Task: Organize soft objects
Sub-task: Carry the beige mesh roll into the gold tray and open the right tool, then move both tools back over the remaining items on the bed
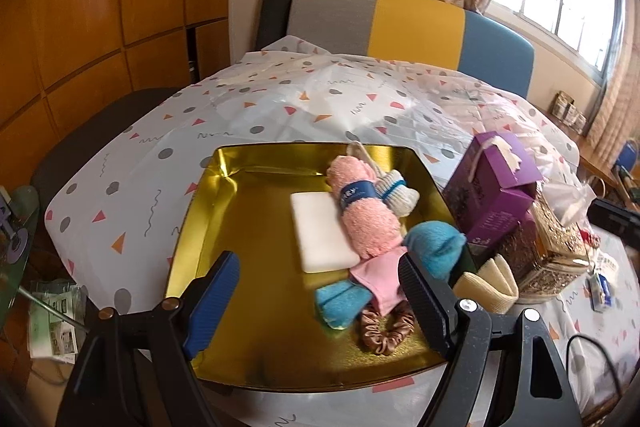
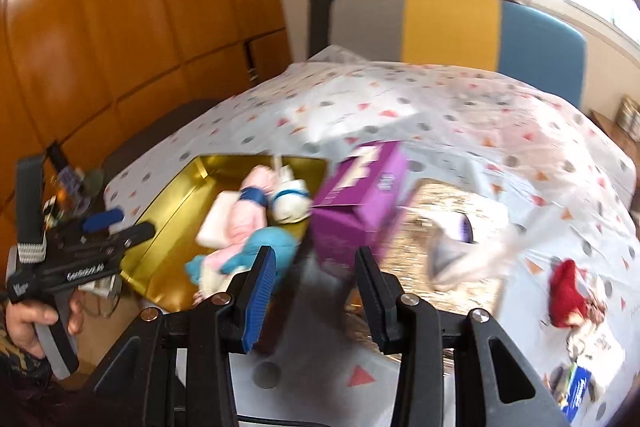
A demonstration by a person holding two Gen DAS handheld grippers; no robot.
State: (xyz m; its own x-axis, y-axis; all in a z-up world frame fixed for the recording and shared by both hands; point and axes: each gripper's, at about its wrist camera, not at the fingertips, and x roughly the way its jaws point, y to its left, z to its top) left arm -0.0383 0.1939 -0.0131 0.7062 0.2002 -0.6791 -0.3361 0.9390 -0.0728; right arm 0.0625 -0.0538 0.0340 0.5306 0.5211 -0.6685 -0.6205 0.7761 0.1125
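Gold tray (image 1: 248, 311) already holds most soft items: pink towel roll (image 1: 366, 215), white sponge (image 1: 320, 235), blue cloths, scrunchie (image 1: 386, 327). Beige band (image 1: 486, 285) sits outside at the tray's 3 o'clock, red plush (image 2: 566, 291) farther right. Left claw (image 1: 320, 303) wide, empty; right claw (image 2: 316, 291) part-open, empty.

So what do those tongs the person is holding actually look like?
Both are black plastic frames with silver rivets. Each of the left tongs and right tongs pairs one blue ribbed finger with one black ribbed finger. Seen from the right wrist camera, the left one has a pistol-style handle, white lettering and a patterned sleeve behind it.
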